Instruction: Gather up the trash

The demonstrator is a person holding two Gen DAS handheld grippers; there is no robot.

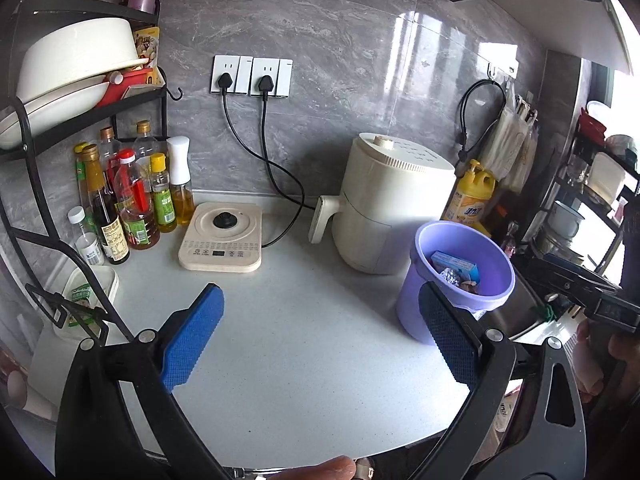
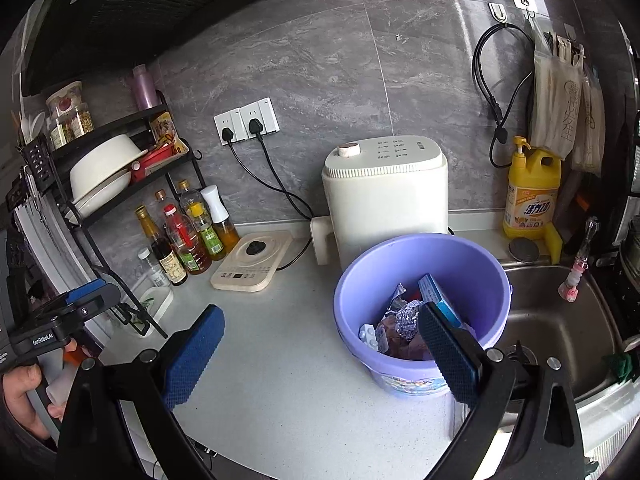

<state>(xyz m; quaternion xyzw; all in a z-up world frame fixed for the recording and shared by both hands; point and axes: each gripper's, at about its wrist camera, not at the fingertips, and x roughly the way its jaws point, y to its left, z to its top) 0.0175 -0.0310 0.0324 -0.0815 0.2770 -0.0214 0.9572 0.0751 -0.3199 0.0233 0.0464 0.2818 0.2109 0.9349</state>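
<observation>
Nearest the lens, the left claw (image 1: 320, 344) is spread wide with nothing between its blue pads, hanging over bare pale desk (image 1: 304, 360). The right claw (image 2: 320, 354) is likewise released and empty, its right finger (image 2: 448, 356) seen in front of the rim of the purple bucket (image 2: 424, 280). That bucket stands on the desk just beside the steel sink (image 2: 560, 320), and the trash lies inside it: crumpled foil (image 2: 404, 314), a blue carton (image 2: 434, 292) and a small white blister pack (image 2: 370, 336). Behind the bucket stands a cream air fryer (image 2: 384, 196), and to its left a flat induction cooker (image 2: 252, 266) is plugged into the wall sockets (image 2: 246, 120). Oil and sauce bottles (image 2: 188, 236) cluster under a black rack (image 2: 120, 184) holding a white bowl (image 2: 102, 168). A yellow detergent bottle (image 2: 530, 192) stands by the wall behind the sink.
</observation>
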